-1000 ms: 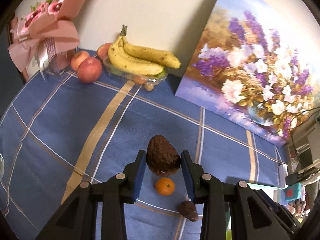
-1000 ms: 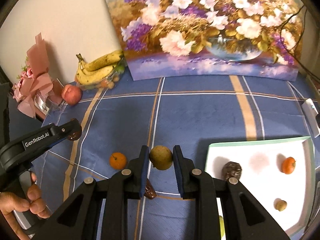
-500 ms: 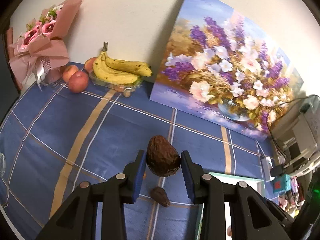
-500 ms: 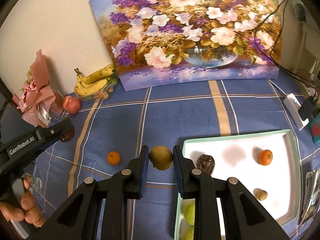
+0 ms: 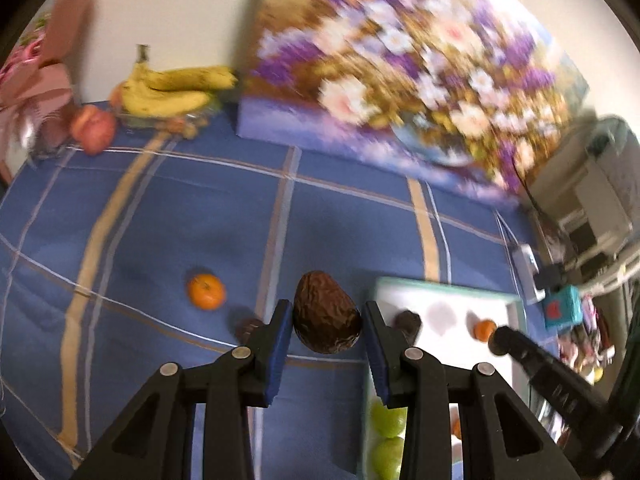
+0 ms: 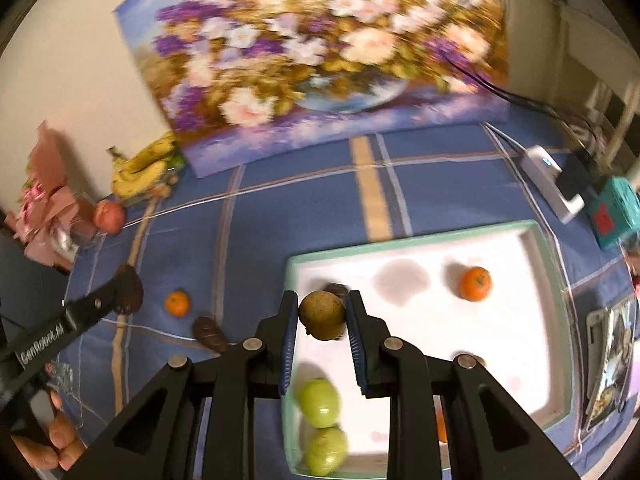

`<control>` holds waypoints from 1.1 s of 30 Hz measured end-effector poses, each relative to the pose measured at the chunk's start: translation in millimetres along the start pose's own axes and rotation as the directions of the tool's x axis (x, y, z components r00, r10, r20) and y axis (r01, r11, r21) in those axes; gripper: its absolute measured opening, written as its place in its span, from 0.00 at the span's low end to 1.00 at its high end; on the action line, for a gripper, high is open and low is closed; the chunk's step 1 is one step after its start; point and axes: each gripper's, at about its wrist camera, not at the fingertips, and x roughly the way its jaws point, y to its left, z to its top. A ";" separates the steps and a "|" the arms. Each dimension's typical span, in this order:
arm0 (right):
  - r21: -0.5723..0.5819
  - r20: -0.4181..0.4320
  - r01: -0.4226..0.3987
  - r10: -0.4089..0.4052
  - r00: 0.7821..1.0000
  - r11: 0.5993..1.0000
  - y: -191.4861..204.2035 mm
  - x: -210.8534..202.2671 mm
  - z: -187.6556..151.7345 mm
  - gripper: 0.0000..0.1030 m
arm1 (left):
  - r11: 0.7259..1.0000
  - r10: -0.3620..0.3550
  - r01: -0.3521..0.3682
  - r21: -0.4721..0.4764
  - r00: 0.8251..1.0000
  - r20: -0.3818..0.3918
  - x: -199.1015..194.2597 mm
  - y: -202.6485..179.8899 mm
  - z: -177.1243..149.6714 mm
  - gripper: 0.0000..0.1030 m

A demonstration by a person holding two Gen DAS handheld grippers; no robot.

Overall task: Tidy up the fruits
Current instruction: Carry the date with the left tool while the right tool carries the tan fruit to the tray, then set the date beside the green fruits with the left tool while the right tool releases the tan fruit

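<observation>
Blue checked cloth [image 5: 168, 216] covers the tabletop, and a large flower painting [image 6: 320, 52] leans on the pale wall at the far side. Between the blue pads of the left hand-held gripper [image 5: 326, 320] sits a dark brown wrinkled avocado [image 5: 325, 314], clenched from both sides and lifted above the cloth, just left of the white tray [image 6: 532, 304] with its light green rim. The right hand-held gripper [image 6: 322, 316] is closed on a round brownish-green fruit [image 6: 322, 315], which hangs over the near left part of the tray. Inside the tray lie two green fruits [image 6: 320, 402] at the near left corner, one orange tangerine [image 6: 475, 283] further right, a small dark fruit [image 5: 407, 322] near the far left corner, partly hidden in the right wrist view, and a small brownish thing behind the right finger that I cannot name. On the cloth to the left of the tray there is another tangerine [image 5: 205, 291] and, near to it, a dark wrinkled fruit [image 6: 210, 334]. At the far left, close to the wall, a bunch of bananas [image 5: 172, 90] lies in a clear dish with a red apple [image 5: 93, 130] just beside it, and a pink wrapped bouquet [image 6: 48, 200] stands at the corner. To the right of the tray are a white power strip [image 6: 550, 182] with a black cable and a teal box [image 6: 614, 210]. In the right wrist view, fingers of the person's hand [image 6: 52, 440] show at the lower left.
</observation>
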 end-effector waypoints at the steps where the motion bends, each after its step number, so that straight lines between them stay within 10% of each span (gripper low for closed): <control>1: 0.017 -0.002 0.006 -0.006 1.000 1.000 -7.6 0.7 0.7 0.25 | 1.000 -0.008 0.008 0.010 1.000 -0.010 3.6 -5.8 -0.9 0.37; 19: 0.139 0.017 0.101 -0.104 0.994 0.985 -82.5 -15.9 9.5 0.25 | 0.978 0.022 0.009 0.208 0.989 -0.148 48.0 -88.1 -32.2 0.37; 33: 0.128 -0.178 0.182 -0.158 0.971 0.975 -97.7 60.4 -22.0 0.25 | 0.977 0.076 -0.017 0.214 0.960 -0.270 97.8 -86.9 -60.7 0.37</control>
